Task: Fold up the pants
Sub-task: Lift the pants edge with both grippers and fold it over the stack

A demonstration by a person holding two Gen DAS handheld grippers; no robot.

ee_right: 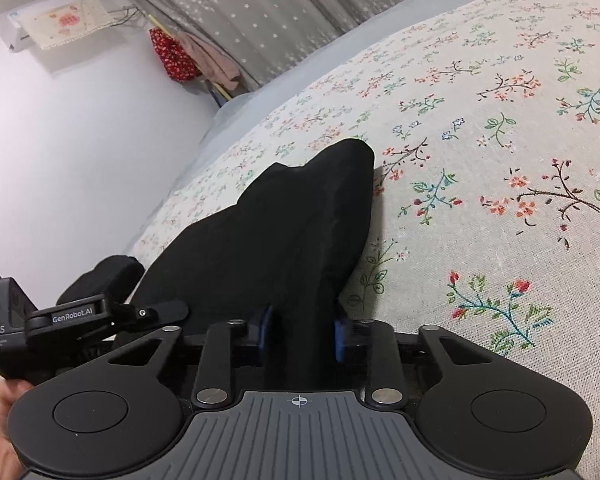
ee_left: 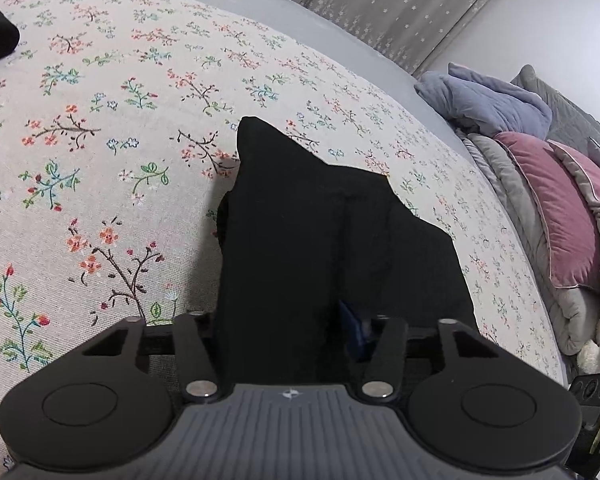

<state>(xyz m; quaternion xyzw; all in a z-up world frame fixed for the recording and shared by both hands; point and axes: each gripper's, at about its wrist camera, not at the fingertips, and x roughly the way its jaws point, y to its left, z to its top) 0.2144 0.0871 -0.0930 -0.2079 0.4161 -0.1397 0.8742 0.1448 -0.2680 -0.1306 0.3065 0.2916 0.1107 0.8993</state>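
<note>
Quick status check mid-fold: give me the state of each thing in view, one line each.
Black pants: bunched, lifted off the bedspread, held at both grippers.
Left gripper: fabric between its fingers, grip unclear.
Right gripper: shut on the pants.
Floral bedspread: spread flat.

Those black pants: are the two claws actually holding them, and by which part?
Yes. The right gripper pinches a bunched fold of the black pants; the left gripper has cloth between its jaws, grip unclear.

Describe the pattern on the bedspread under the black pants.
Pale cream bedspread with small floral sprigs in red, orange, blue and green; clearest in the left wrist view.
</note>
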